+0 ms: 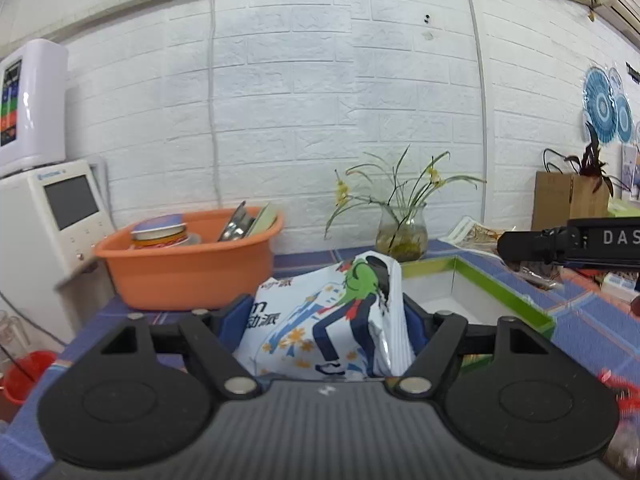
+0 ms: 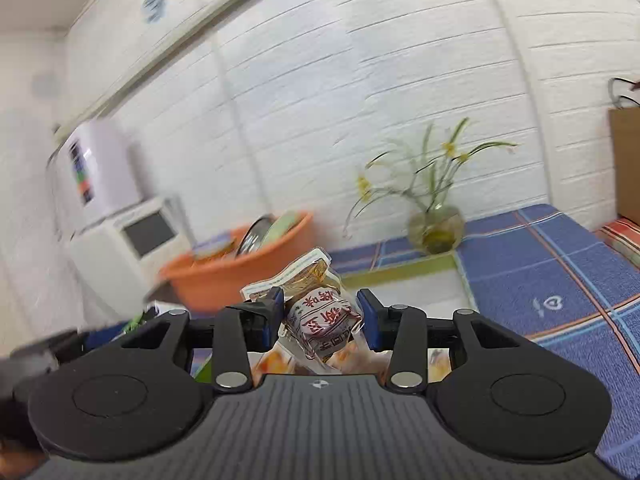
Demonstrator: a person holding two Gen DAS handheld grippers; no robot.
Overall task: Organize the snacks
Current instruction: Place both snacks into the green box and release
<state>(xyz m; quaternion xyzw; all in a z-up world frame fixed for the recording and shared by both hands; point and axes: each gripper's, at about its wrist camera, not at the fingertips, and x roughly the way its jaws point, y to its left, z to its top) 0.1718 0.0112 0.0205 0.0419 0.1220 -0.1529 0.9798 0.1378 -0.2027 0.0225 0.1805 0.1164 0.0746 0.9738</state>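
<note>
The left tool (image 1: 326, 316) is squeezing a white snack bag (image 1: 332, 320), and the right tool (image 2: 320, 318) is squeezing a small packet (image 2: 320, 320), near the green-edged box (image 1: 504, 292). The slippery packet may be slipping out.

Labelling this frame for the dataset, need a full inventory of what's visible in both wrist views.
snack bag: 1, white with cartoon figure, in left gripper
snack packet: 1, clear with red print, in right gripper
green-edged box: 1, white inside, on the tablecloth behind the bag
tablecloth: 1, blue plaid, covering the table
basin: 1, orange, holding dishes, back left
glass vase: 1, clear, with yellow-flowered plant, by the wall
white appliance: 1, with screen, far left
cardboard box: 1, brown, back right
left gripper: 1, black, blue pads
right gripper: 1, black, blue pads
</note>
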